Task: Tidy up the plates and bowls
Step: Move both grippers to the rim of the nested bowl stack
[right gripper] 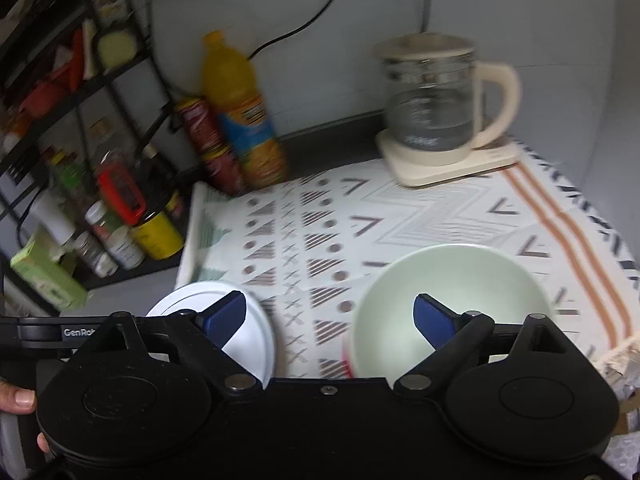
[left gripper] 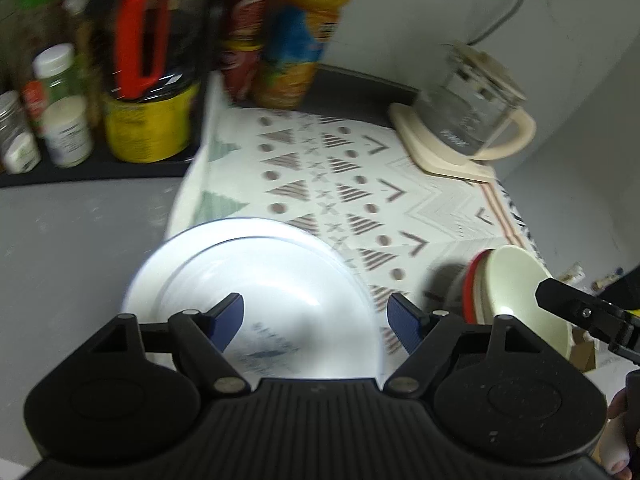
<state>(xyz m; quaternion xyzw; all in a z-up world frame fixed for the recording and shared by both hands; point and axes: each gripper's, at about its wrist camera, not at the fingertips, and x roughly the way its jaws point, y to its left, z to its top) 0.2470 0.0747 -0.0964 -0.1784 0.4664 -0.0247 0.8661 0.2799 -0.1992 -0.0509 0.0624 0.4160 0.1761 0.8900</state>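
Left tool fingers apart, hovering over the white plate at the patterned cloth's left edge on the bench. Right tool fingers apart, nothing gripped, over the pale green bowl near the cloth's front right. "GenRo…" printed on the left tool's bar; the kettle markings are too blurred to read.

The left claw is hovering with its jaws spread wide over a white plate lying on the patterned cloth; a cream bowl is sitting just right.
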